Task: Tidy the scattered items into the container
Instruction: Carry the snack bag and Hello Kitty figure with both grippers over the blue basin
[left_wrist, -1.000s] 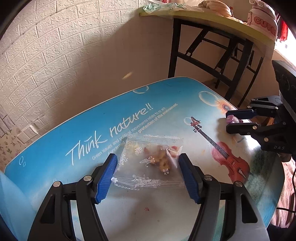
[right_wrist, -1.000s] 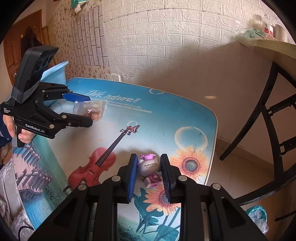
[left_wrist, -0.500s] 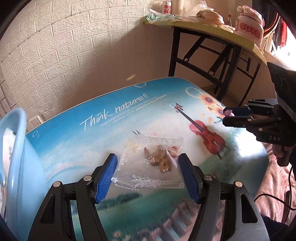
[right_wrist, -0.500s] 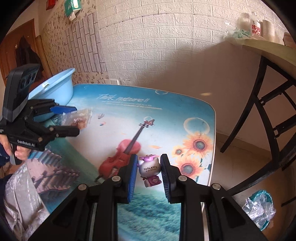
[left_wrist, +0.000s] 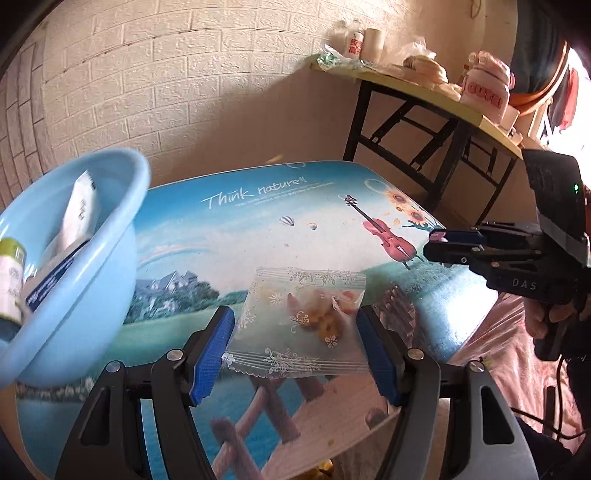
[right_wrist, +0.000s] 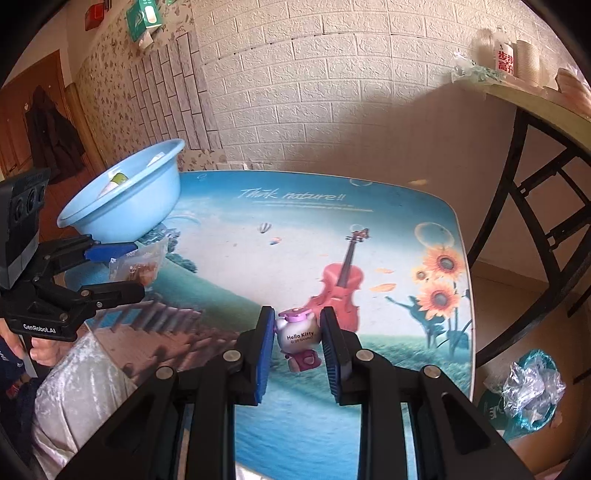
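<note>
My left gripper (left_wrist: 295, 350) is shut on a clear patterned plastic bag (left_wrist: 301, 317) with snack pieces inside and holds it above the table. It shows in the right wrist view too (right_wrist: 138, 264). My right gripper (right_wrist: 298, 345) is shut on a small Hello Kitty figure (right_wrist: 299, 336), lifted above the table's near part. The light blue basin (left_wrist: 74, 258) stands at the table's left end, just left of the bag, with a white packet and a small jar inside. It also shows in the right wrist view (right_wrist: 125, 199).
The table (right_wrist: 295, 229) has a printed top with a violin and sunflowers. A black-legged side table (left_wrist: 424, 99) with bottles and bags stands at the right by the brick wall. A crumpled plastic bag (right_wrist: 532, 387) lies on the floor.
Both grippers have pulled back and risen with their loads. The left gripper has swung left, so the blue basin has come into its view beside the bag.
</note>
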